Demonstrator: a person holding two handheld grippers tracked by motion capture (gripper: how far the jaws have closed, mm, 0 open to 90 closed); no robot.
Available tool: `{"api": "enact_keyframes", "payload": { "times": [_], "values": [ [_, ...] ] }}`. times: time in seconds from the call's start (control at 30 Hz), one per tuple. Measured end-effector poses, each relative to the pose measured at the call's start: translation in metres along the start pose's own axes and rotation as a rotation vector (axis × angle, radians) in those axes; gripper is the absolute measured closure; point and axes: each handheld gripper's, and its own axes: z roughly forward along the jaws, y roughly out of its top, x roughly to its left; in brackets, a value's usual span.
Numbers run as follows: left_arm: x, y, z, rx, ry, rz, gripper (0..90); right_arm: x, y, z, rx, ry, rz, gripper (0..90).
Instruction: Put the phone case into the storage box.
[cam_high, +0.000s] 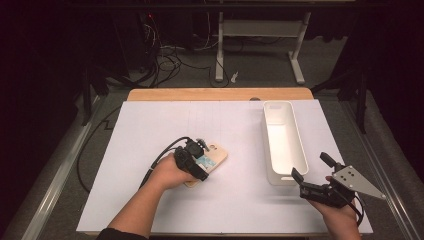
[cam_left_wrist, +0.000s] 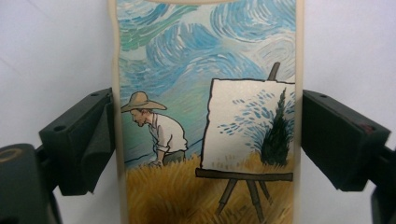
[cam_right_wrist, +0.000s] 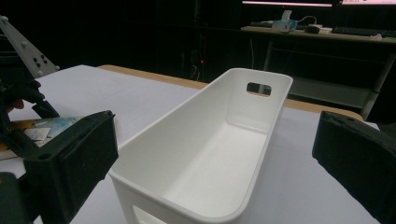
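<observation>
The left tool (cam_high: 200, 159) straddles the painted phone case (cam_left_wrist: 205, 112), which lies flat on the white surface (cam_high: 150, 130); both pads sit against the case's long edges. The right tool (cam_high: 312, 175) hovers wide apart with nothing between its pads, just beside the white bin (cam_high: 283, 142).

Your desk (cam_high: 150, 150) sits under bright, even overhead light while the room behind falls nearly black. Shadows stay soft. The near black fingers (cam_right_wrist: 74, 163) blur, and the white bin (cam_right_wrist: 219, 154) shows mild glare.
</observation>
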Motion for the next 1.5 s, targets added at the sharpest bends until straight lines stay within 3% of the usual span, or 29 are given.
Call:
{"api": "enact_keyframes", "payload": {
  "times": [0.43,0.67,0.87,1.13,1.2,1.3,1.4,1.5],
  "values": [
    [0.002,-0.013,-0.011,-0.069,-0.012,-0.013,11.9,0.0,0.0,0.0,0.003,-0.001,-0.003,0.6],
    [0.0,-0.027,-0.02,-0.115,-0.023,-0.003,11.8,0.001,0.0,0.0,0.005,0.001,-0.002,0.6],
    [0.001,-0.043,-0.028,-0.167,-0.043,-0.028,11.7,0.001,0.0,0.0,0.004,0.001,-0.003,0.6],
    [0.001,-0.072,-0.037,-0.278,-0.059,-0.078,11.7,0.001,0.0,0.0,0.006,0.001,-0.002,0.6],
    [0.001,-0.078,-0.038,-0.309,-0.092,-0.094,11.6,0.001,0.0,0.0,0.003,0.001,-0.003,0.6],
    [-0.001,-0.087,-0.04,-0.369,-0.106,-0.107,11.6,0.001,0.0,0.0,0.003,0.001,-0.004,0.6],
    [-0.002,-0.096,-0.041,-0.417,-0.106,-0.122,11.6,0.001,0.0,0.0,0.003,0.001,-0.002,0.7],
    [-0.003,-0.105,-0.04,-0.464,-0.079,-0.13,11.5,0.001,0.0,0.0,0.005,0.0,-0.002,0.7]
  ]
}}
